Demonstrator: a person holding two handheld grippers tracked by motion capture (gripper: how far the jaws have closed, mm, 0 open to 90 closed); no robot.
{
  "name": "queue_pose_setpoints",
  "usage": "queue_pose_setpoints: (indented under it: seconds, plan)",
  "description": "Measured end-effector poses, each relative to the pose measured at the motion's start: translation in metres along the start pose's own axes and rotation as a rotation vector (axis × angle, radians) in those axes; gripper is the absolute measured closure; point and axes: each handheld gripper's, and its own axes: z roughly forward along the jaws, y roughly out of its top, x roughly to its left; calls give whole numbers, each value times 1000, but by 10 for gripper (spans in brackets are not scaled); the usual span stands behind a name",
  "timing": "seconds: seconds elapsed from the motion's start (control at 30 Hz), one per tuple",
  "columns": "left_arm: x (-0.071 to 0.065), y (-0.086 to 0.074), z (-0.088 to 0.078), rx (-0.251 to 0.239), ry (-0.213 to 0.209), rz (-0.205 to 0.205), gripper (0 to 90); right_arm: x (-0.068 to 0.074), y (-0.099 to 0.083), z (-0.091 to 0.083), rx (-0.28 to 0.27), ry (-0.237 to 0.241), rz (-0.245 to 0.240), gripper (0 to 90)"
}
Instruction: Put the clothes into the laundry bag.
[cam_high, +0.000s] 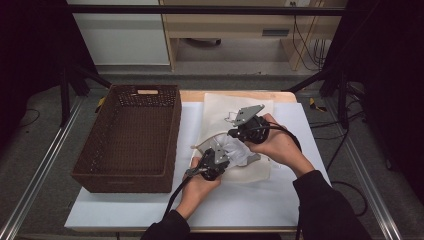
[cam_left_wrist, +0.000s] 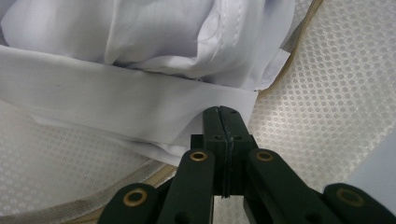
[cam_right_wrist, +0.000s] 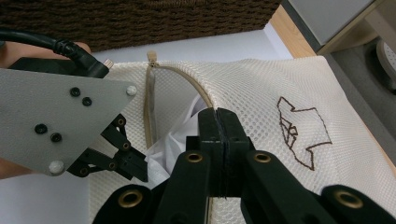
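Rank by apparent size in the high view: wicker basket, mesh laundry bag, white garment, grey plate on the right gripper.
1. wicker basket
2. mesh laundry bag, partly hidden by hands
3. white garment, mostly covered, so unsure against the next
4. grey plate, similar visible size

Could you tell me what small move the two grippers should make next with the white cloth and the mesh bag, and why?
Probably push the white cloth deeper into the mesh bag. The cloth bulges out of the open zipper, with the left gripper shut at its edge and the right gripper shut at the opening.
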Motion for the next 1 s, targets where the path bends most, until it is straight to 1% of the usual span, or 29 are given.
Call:
queue_pose_setpoints:
  seconds: [0.33,0.57,0.87,0.93,1.0]
  plan:
    - [0,0,2,0,3,-1,900,-2,2,-1,0,-2,-1,900]
    - [-2,1,3,-1,-3,-3,900,-4,1,-3,2,-5,-1,900]
    - [-4,3,5,0,-12,-7,900,-11,3,-10,12,-14,-8,900]
    - [-5,4,6,-1,-11,-3,900,-12,3,-12,12,-18,-8,900]
    - [-7,4,7,1,-18,-4,900,-14,4,-14,14,-22,-9,900]
